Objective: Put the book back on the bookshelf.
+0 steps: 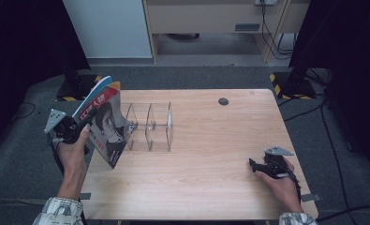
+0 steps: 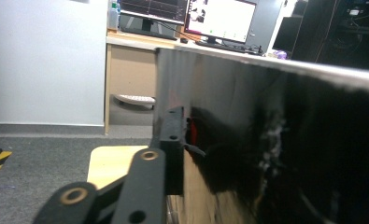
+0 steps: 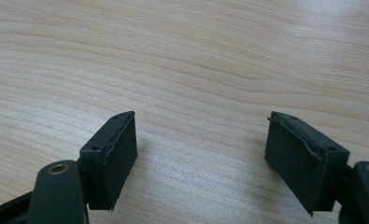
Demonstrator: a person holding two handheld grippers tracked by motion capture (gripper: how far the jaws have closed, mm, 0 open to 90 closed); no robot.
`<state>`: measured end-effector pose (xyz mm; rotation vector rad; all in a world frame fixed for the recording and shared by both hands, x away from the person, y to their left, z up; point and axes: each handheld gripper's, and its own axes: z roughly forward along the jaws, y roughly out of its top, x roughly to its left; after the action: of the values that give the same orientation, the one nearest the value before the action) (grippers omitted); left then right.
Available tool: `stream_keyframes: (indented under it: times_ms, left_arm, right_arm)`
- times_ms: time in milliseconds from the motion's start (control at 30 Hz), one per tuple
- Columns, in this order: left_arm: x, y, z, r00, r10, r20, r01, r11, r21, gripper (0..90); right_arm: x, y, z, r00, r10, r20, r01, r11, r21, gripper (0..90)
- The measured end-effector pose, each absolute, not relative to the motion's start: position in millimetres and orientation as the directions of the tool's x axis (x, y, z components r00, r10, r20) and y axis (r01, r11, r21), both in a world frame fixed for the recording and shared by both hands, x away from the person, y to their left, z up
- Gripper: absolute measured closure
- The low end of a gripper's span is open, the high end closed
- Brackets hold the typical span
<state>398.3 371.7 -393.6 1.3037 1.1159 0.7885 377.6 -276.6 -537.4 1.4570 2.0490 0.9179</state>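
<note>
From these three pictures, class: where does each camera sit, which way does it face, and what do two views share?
High view: above the person's side, looking forward and down on the table; both forearms, the left gripper at the magazine beside the clear rack, the right gripper resting.
Left gripper view: rides the left gripper, facing a desk across the room; one black finger against the magazine.
Right gripper view: rides the right gripper, facing down; fingers apart.
Shared: the magazine shows in the high and left gripper views.
</note>
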Motion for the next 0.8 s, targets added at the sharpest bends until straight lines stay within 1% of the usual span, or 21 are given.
stream_keyframes:
  times_ms: [100,133,167,500,800]
  left_arm:
    - [398.3,371.9,-393.5,0.317,0.931,-0.182,0.135,0.145,0.98,60.7]
    - [398.6,371.9,-393.6,0.314,0.932,-0.184,0.136,0.148,0.98,58.3]
    - [398.6,371.9,-393.5,0.311,0.932,-0.187,0.134,0.151,0.979,53.9]
    - [397.4,373.7,-396.4,0.312,0.93,-0.194,0.147,0.154,0.977,29.2]
    - [389.8,373.9,-393.5,0.317,0.925,-0.209,0.163,0.164,0.973,14.5]
  right_arm:
    - [377.6,-276.7,-537.4,-0.333,0.943,0.011,0.635,0.216,0.741,25.1]
    - [377.6,-276.7,-537.4,-0.333,0.943,0.011,0.635,0.216,0.742,25.1]
    - [377.5,-276.7,-537.3,-0.334,0.942,0.012,0.636,0.216,0.74,25.1]
    - [377.5,-276.3,-537.4,-0.331,0.943,0.012,0.636,0.214,0.742,25.1]
    - [377.5,-276.3,-537.4,-0.332,0.943,0.012,0.636,0.214,0.742,25.0]
